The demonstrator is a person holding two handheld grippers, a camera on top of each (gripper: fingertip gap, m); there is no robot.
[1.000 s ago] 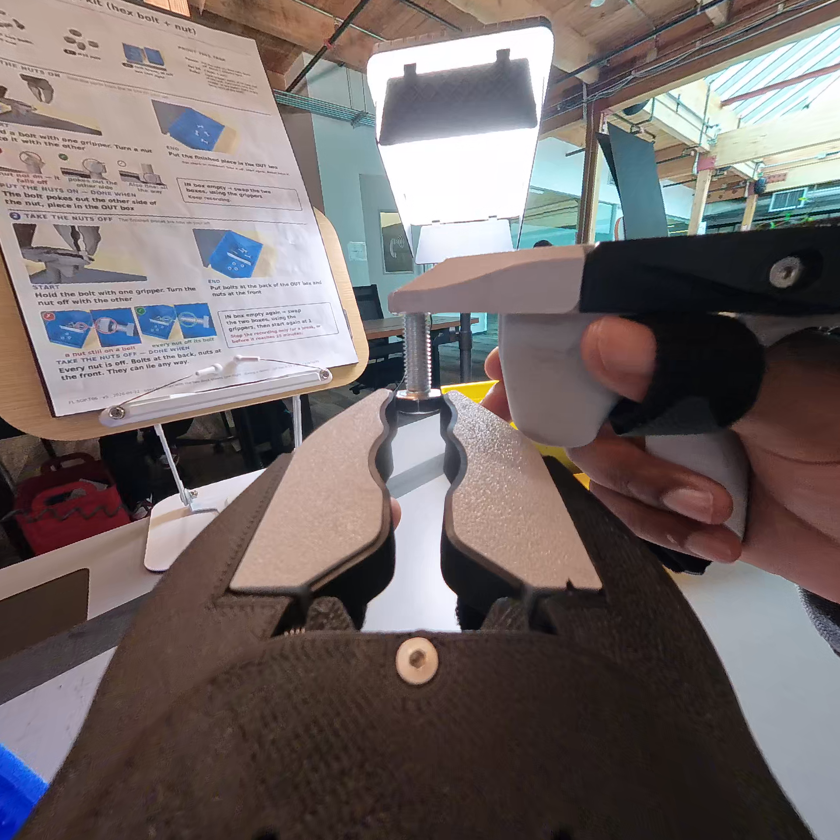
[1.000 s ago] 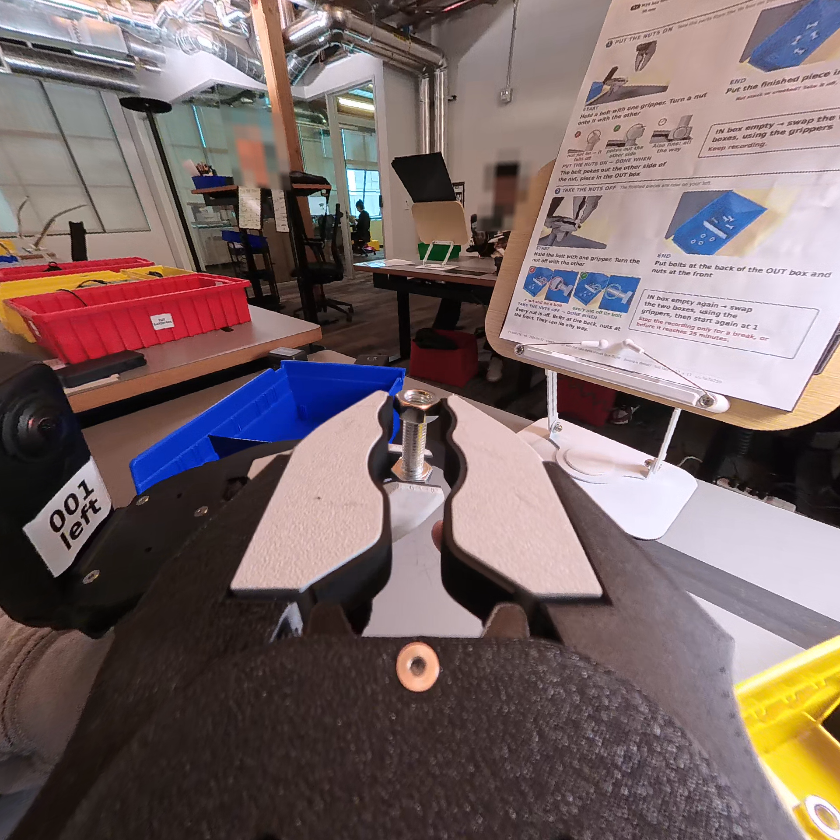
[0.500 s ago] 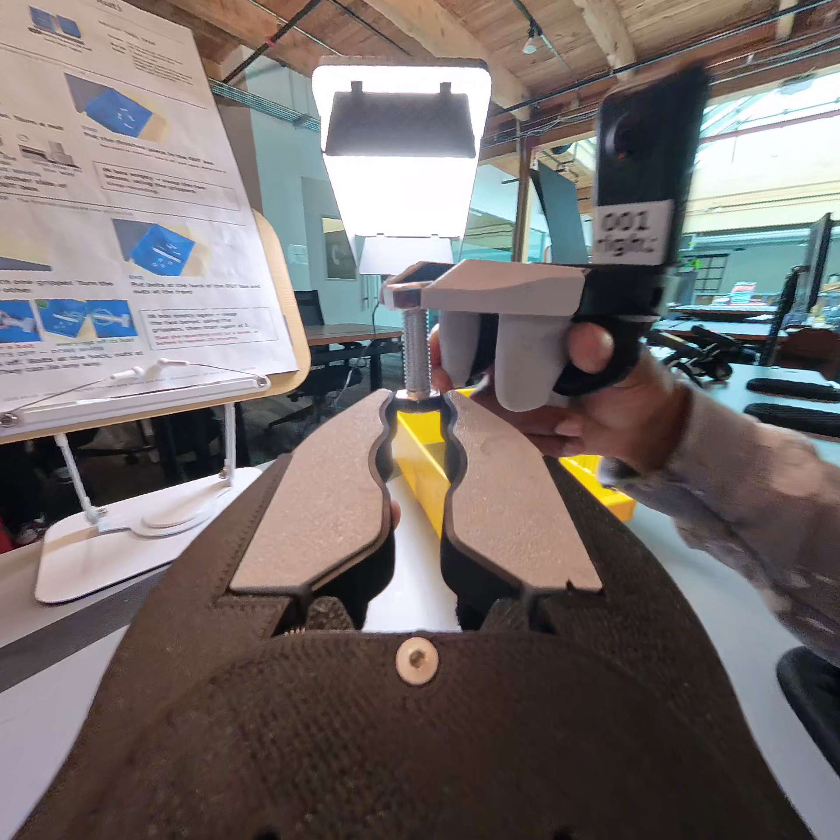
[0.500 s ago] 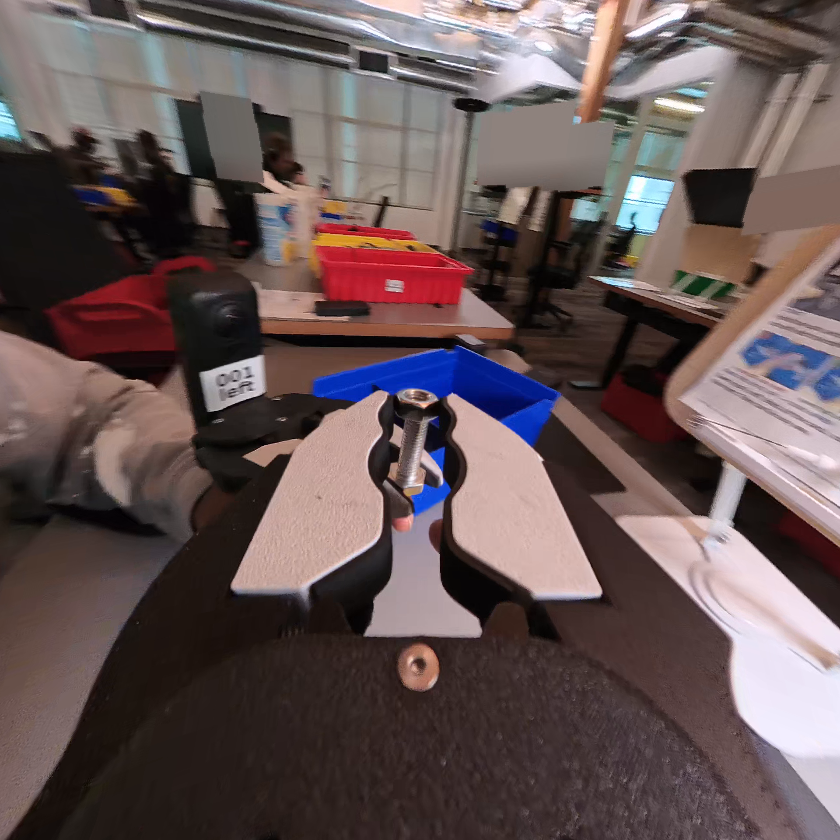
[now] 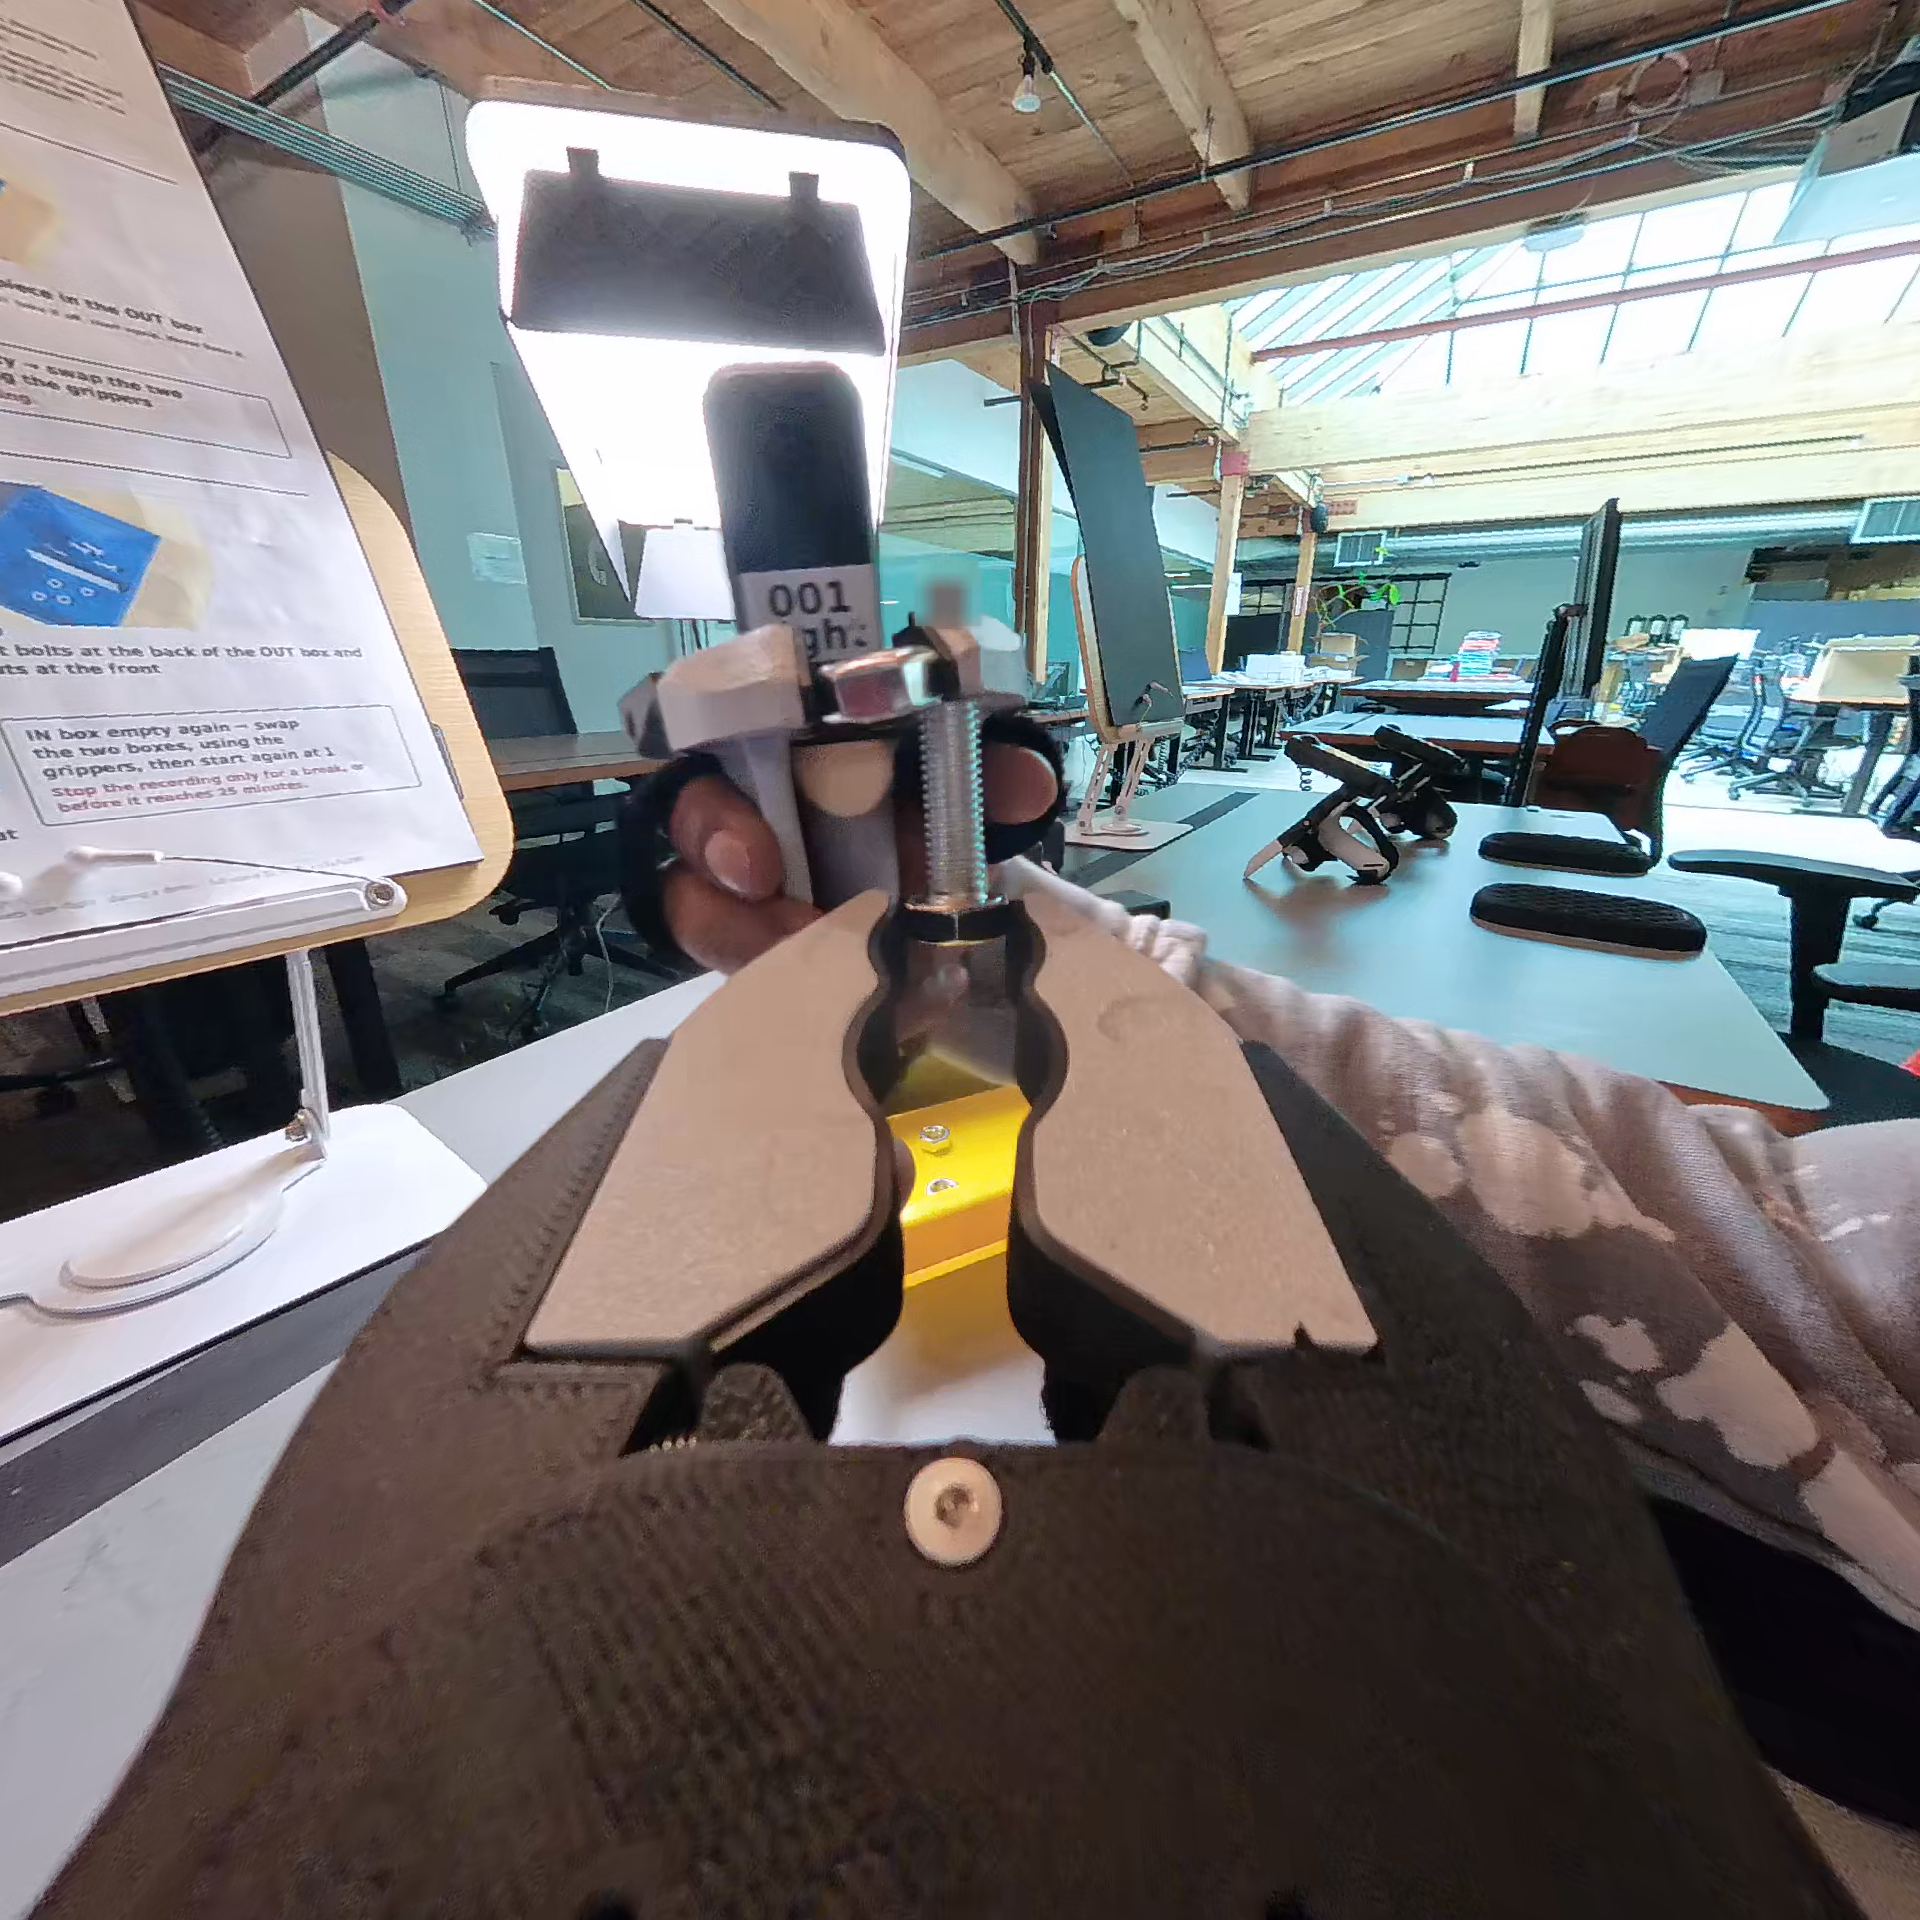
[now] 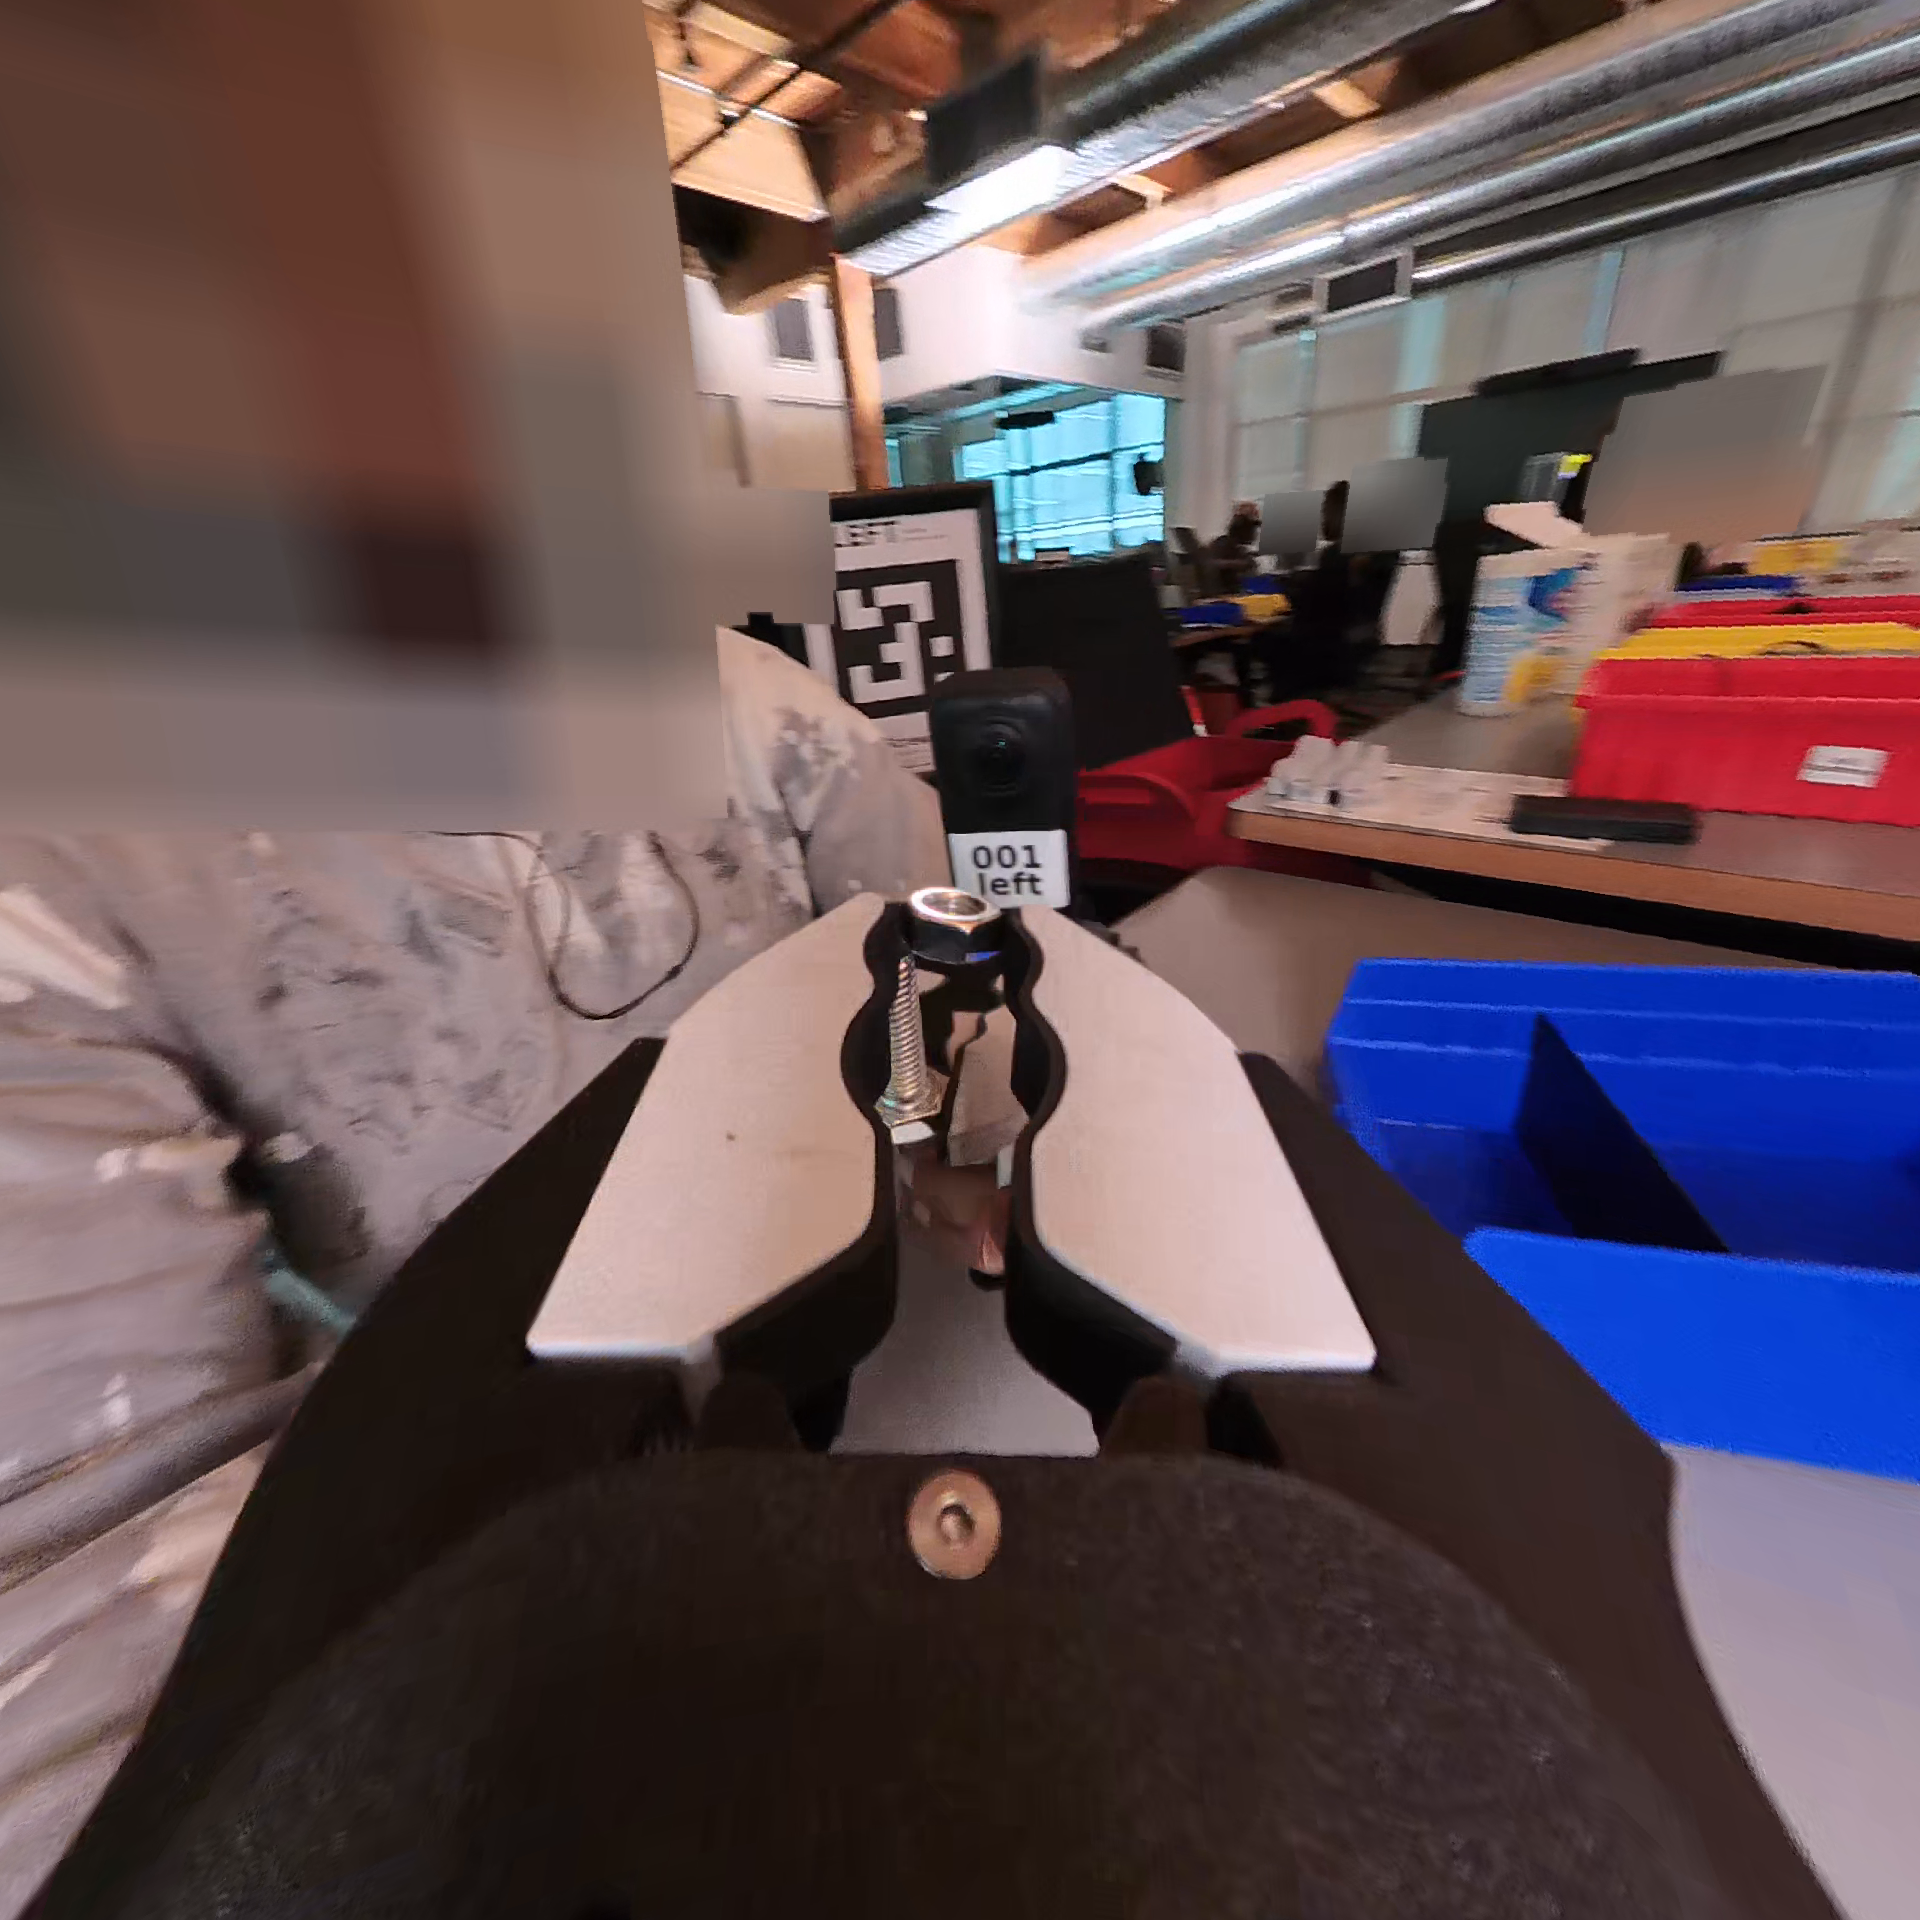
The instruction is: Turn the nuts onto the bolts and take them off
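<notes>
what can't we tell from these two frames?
- Left wrist view: yellow bin, most of its inside is hidden behind the left gripper.
- Right wrist view: blue bin, its floor is hidden by its walls and it is cut off at the right edge.
- Right wrist view: how far the nut is threaded on the bolt is lost to motion blur.

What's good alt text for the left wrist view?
Left gripper clamps the head of an upright bolt; the right gripper, facing it, pinches the nut at its top. A yellow bin shows below, between the fingers.
</notes>
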